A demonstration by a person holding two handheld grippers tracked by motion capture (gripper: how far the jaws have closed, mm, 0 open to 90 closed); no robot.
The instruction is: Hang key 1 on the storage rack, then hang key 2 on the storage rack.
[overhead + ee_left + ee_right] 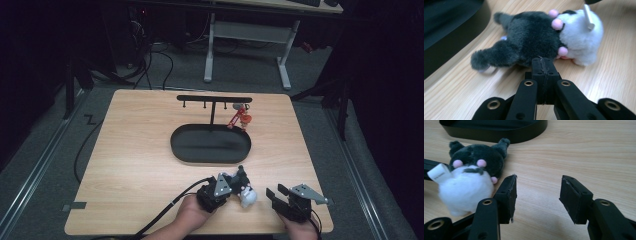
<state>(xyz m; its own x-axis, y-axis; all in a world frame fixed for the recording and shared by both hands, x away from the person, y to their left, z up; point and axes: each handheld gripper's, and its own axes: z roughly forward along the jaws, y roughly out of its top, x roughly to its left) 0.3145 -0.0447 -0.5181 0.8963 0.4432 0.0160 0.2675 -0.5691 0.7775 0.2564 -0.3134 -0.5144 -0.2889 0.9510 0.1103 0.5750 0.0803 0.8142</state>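
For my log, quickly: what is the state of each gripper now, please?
Left gripper: jaws shut together, tips against the plush toy, nothing seen between them.
Right gripper: open, empty, beside the toy.

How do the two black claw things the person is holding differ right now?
The left gripper has its jaws pressed together, with nothing seen between them, up against the plush toy; the right gripper has its jaws spread wide over bare table. The left gripper angles toward the black tray; the right gripper points leftward at the toy, which lies beside its jaw. Both are black, hand-held and near the table's front edge.
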